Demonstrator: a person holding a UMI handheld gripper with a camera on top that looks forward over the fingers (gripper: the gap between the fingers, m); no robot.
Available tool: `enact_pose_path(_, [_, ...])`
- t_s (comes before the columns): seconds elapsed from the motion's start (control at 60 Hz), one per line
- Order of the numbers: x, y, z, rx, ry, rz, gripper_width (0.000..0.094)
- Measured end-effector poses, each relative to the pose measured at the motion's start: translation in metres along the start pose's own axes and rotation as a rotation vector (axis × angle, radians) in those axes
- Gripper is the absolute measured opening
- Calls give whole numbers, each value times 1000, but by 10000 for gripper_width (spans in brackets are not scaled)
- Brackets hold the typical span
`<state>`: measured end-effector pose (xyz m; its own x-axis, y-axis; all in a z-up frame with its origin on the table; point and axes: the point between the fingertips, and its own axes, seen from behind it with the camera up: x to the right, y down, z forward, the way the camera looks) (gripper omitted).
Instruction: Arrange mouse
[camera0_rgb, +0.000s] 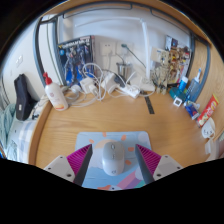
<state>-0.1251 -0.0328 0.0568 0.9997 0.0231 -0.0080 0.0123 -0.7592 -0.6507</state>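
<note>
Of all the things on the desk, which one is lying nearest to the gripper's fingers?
The grey mouse, on the mouse pad: it alone lies between the open fingers.

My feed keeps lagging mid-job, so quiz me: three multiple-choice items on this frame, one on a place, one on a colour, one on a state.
1. Where is the mouse?
A. Between the gripper fingers, on the mouse pad
B. Beside the white bottle
C. Among the cables at the back

2. What colour is the mouse?
A. Black
B. Light grey
C. Red

3. How do the fingers stand?
A. Shut on the mouse
B. Closed with nothing between them
C. Open, the mouse resting on the pad between them

Answers: 1 A, it lies on the pad between the pink pads. 2 B, its shell is pale grey. 3 C, a gap shows at each side.
</note>
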Motion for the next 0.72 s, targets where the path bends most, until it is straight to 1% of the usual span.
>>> enact_pose_path(0.133, [-12,-38,-56,65,-12,-8,855])
enact_pose_path(0.217, [-18,-61,-91,131,-12,-21,860])
enact_pose_path(0.333, [-21,-78,-129,193,-24,-34,864])
enact_pose_path(0.45, [-26,-84,-152,221,-44,-3,864])
enact_pose_path(0.55, [-23,-86,-160,237,-33,1,864])
enact_pose_path(0.717, [-24,-78,-160,235,-23,0,847])
